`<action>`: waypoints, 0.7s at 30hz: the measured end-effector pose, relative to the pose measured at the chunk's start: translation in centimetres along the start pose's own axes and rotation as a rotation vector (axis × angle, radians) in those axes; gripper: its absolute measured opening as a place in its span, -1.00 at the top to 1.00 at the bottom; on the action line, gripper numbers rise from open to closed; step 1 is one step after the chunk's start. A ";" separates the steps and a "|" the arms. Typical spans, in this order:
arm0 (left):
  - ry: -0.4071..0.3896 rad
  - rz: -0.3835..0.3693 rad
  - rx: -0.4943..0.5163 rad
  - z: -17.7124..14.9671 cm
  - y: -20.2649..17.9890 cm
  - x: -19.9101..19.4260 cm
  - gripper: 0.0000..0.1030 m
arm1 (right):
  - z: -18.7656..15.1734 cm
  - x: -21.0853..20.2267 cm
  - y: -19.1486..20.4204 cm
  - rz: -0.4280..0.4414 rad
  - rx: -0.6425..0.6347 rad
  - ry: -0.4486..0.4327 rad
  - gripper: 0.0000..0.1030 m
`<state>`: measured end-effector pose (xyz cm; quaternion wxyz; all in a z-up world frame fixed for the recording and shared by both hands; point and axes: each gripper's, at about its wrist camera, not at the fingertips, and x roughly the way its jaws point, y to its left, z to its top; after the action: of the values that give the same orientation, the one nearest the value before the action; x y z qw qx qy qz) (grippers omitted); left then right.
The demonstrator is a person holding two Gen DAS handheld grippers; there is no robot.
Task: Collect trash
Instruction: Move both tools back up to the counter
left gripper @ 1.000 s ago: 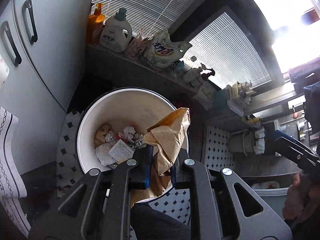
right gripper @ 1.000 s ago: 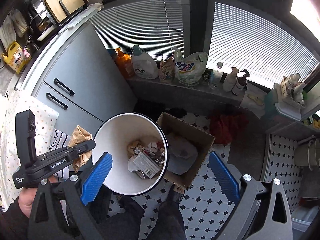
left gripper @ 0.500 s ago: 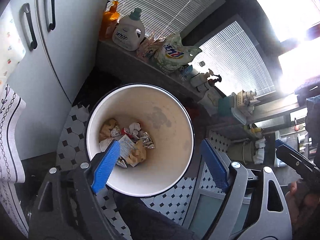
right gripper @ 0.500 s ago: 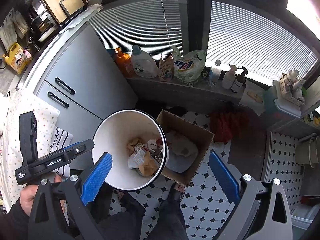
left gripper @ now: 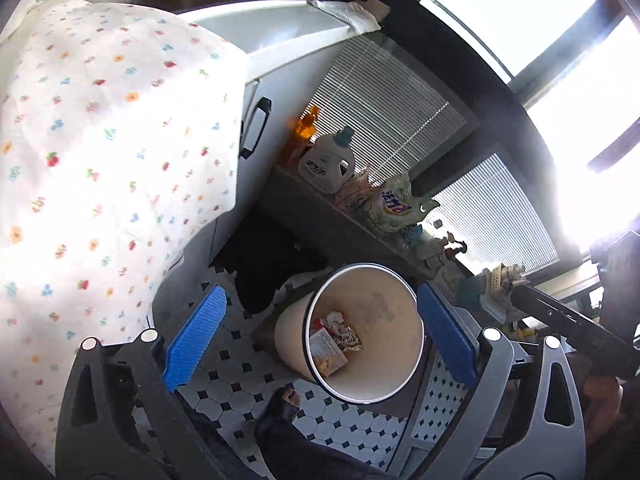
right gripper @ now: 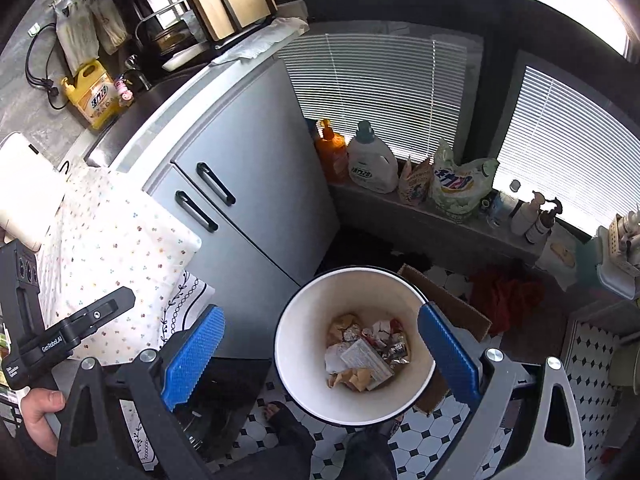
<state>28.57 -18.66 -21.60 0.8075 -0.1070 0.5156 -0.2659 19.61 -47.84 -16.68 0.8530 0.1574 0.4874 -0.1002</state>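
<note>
A white round bin (left gripper: 374, 304) with a dark rim stands on the tiled floor, also in the right wrist view (right gripper: 352, 292). Crumpled wrappers and paper (right gripper: 368, 354) lie at its bottom, with tan paper (right gripper: 354, 378) among them. My left gripper (left gripper: 320, 300) hangs high above the bin, its jaws opening wide with nothing between them. My right gripper (right gripper: 320, 312) is also above the bin, open and empty. A hand holds the left gripper's body (right gripper: 72, 334) at the left edge of the right wrist view.
A grey cabinet (right gripper: 256, 184) with black handles rises left of the bin, a flowered cloth (left gripper: 100, 160) hanging beside it. A cardboard box (right gripper: 454, 302) sits behind the bin. Detergent bottles (right gripper: 370, 164) line the window ledge. The person's foot (right gripper: 280, 412) is near the bin.
The left gripper let go of the brown paper bag, which dropped into the bin. Its jaws went from shut to wide. Both grippers rose and drew back from the bin.
</note>
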 end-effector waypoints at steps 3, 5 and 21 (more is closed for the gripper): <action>-0.057 0.034 -0.019 0.9 2.1 -3.3 -0.87 | 1.0 0.0 3.4 0.040 -0.035 -0.025 -0.85; -0.095 0.054 -0.033 1.3 3.6 -5.4 -0.87 | 1.7 0.0 5.6 0.061 -0.057 -0.042 -0.85; -0.353 0.207 -0.213 1.3 16.7 -19.4 -0.88 | 3.6 0.1 24.3 0.245 -0.280 -0.132 -0.85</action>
<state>28.68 5.66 -13.46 0.8924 -0.1830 0.3996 -0.1026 30.46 -26.52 -10.92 0.9026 0.0884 0.4166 0.0627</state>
